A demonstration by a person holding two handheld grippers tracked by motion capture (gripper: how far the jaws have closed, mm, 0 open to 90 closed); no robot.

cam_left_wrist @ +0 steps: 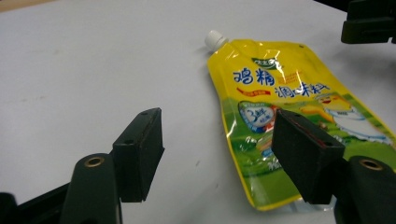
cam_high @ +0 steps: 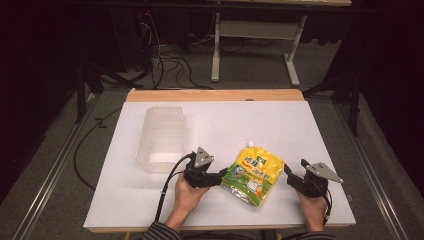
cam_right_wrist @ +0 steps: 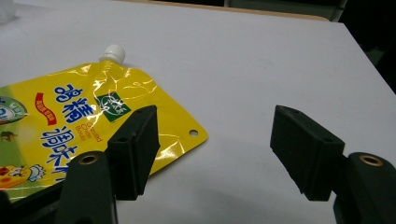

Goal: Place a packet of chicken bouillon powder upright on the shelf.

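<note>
The yellow spout pouch, lying flat on the white table between the released left gripper and the released right gripper, is judged soft, light and slippery, best taken at a side edge.

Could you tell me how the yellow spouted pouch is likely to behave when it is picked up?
The yellow pouch lies flat with creased, glossy film, so it will probably sag and may slip. Its bulging lower half suggests some weight. The capped spout looks the stiffest part.
</note>
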